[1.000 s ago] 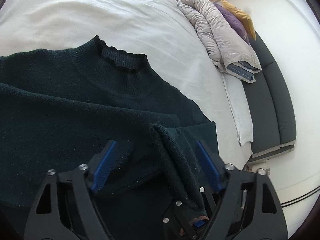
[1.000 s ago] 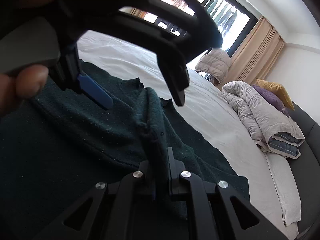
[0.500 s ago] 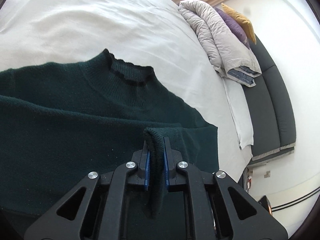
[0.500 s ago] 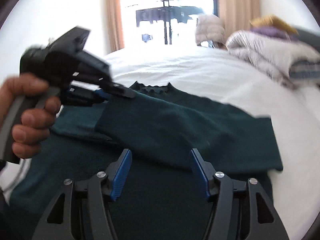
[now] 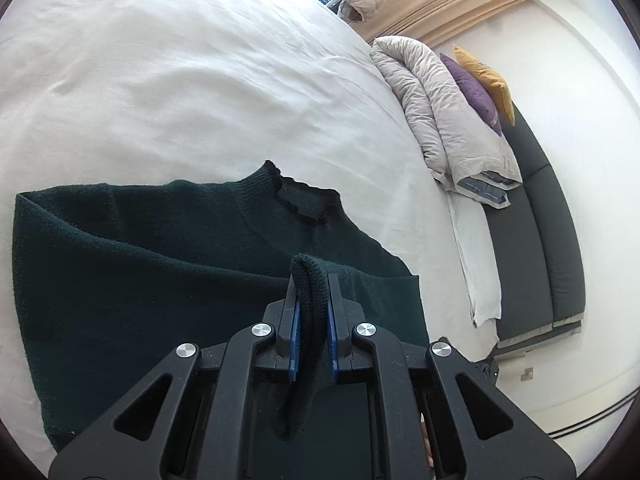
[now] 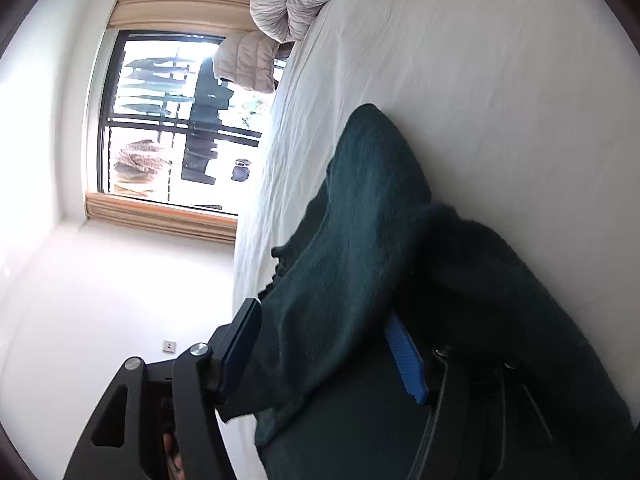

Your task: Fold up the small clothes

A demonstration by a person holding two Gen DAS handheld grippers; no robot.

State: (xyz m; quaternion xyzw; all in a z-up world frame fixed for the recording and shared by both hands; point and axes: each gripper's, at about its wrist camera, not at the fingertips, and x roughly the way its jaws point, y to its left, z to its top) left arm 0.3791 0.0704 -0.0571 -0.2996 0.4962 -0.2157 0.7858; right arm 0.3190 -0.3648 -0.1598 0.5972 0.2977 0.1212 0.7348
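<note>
A dark green knit sweater (image 5: 168, 280) lies on the white bed (image 5: 200, 80), its scalloped collar (image 5: 304, 204) facing away from me. My left gripper (image 5: 313, 280) is shut on a raised fold of the sweater, which sticks up between its blue pads. In the right wrist view the camera is rolled sideways. My right gripper (image 6: 320, 344) is open, its blue pads (image 6: 404, 356) wide apart, with sweater fabric (image 6: 360, 240) lying between and over the jaws.
A rolled grey duvet (image 5: 440, 120) with purple and yellow cushions (image 5: 480, 84) lies at the bed's far right. A dark grey sofa (image 5: 548, 240) runs along the right side. A window with curtains (image 6: 172, 120) shows in the right wrist view.
My left gripper shut on the sweater fold and lifted back, so more bed shows. My right gripper let go of the fold, opened, and rolled sideways against the sweater.
</note>
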